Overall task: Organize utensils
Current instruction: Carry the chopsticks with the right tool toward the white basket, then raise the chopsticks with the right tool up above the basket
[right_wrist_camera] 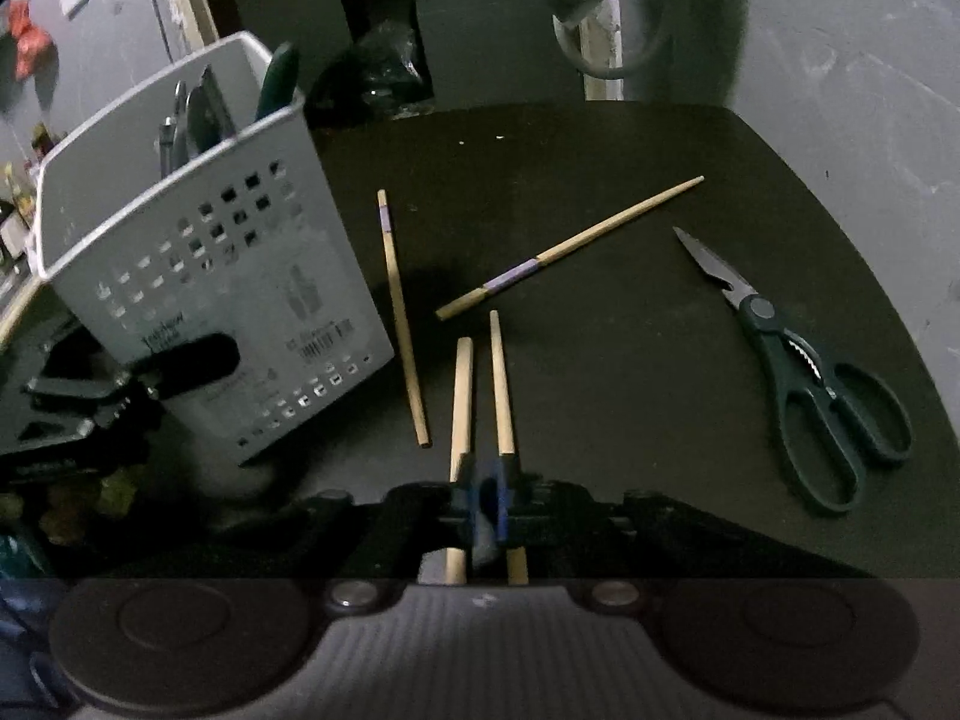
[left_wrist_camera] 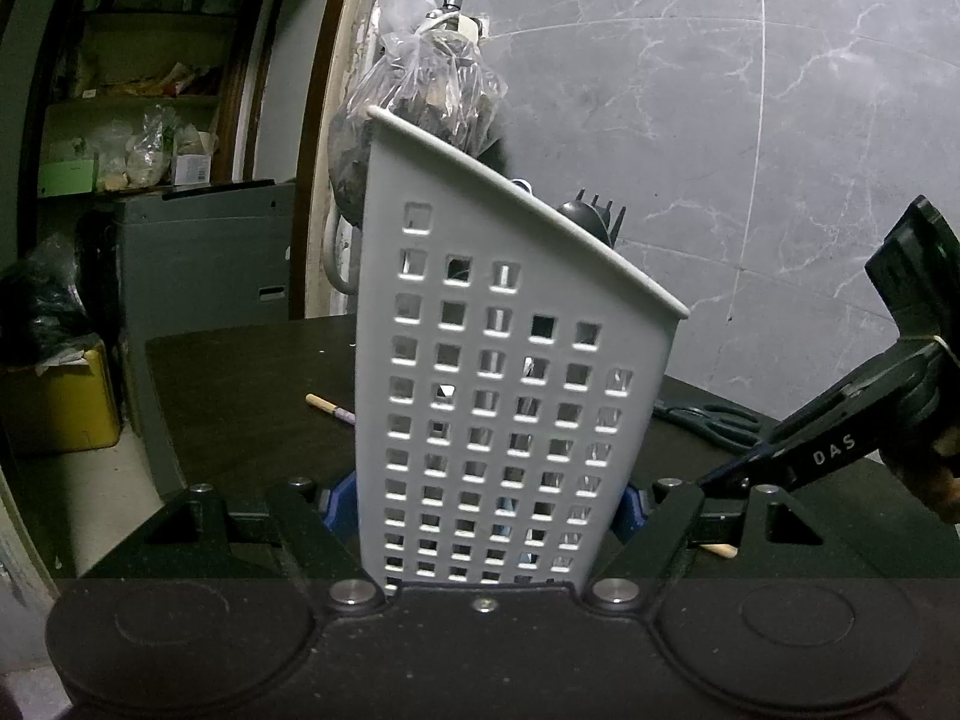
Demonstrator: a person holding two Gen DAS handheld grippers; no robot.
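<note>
A white perforated utensil holder (left_wrist_camera: pixel 516 360) stands on the dark table, and my left gripper (left_wrist_camera: pixel 483 504) is shut on its base, blue pads on both sides. Dark utensils (right_wrist_camera: pixel 204 108) stick up inside the holder (right_wrist_camera: pixel 198 276). My right gripper (right_wrist_camera: pixel 487 498) is shut on two wooden chopsticks (right_wrist_camera: pixel 462 396) that point forward side by side. In the left wrist view the right gripper (left_wrist_camera: pixel 708 483) hangs to the right of the holder. Two more chopsticks lie loose, one (right_wrist_camera: pixel 405 324) beside the holder and one (right_wrist_camera: pixel 570 246) slanted across the middle. Dark green kitchen scissors (right_wrist_camera: pixel 822 384) lie at the right.
The table (right_wrist_camera: pixel 600 138) ends at a grey marble wall (left_wrist_camera: pixel 720 90) behind and to the right. A plastic bag (left_wrist_camera: pixel 432 78) hangs behind the holder. Left of the table stand a grey cabinet (left_wrist_camera: pixel 204 258), a yellow box (left_wrist_camera: pixel 60 402) and cluttered shelves (left_wrist_camera: pixel 138 96).
</note>
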